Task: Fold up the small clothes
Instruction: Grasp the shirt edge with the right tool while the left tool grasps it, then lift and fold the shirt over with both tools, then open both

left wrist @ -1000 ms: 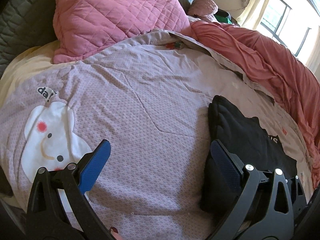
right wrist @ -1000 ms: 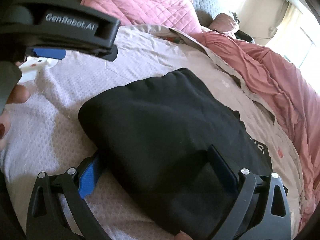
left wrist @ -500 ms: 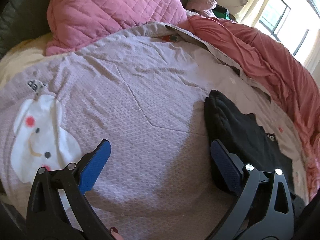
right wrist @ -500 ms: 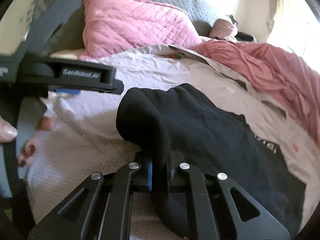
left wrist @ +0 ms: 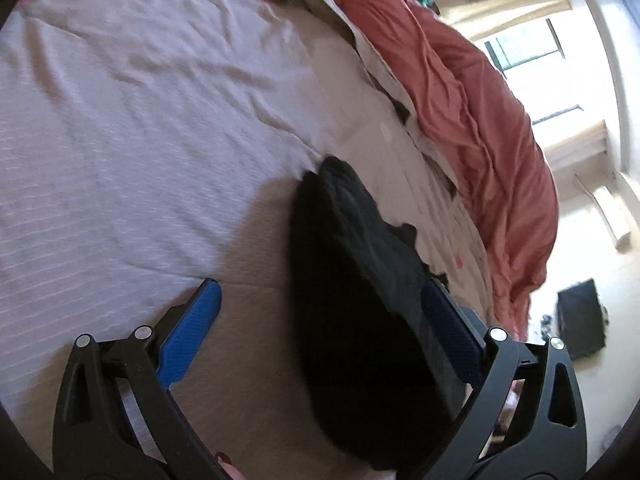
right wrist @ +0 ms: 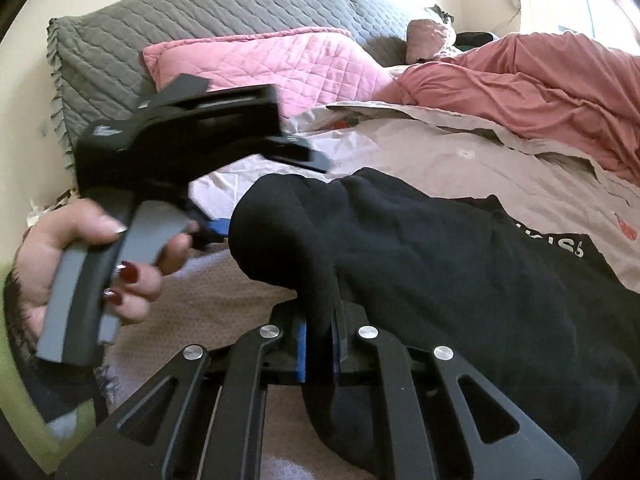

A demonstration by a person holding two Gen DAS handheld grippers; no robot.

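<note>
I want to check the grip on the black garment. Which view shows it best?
The right wrist view: the right gripper is shut on a lifted fold of the black garment, pinched between its blue pads. The left wrist view shows the garment only as a dark heap between the open left gripper fingers, no grip visible.

bed (left wrist: 160,140): lilac cover | headboard (right wrist: 200,12): grey quilted | window (left wrist: 532,56): bright daylight | walls: cream

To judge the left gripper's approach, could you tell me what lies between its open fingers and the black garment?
In the left wrist view, only bare pale bedspread lies between the left gripper and the black garment. Its right finger overlaps the garment.
</note>
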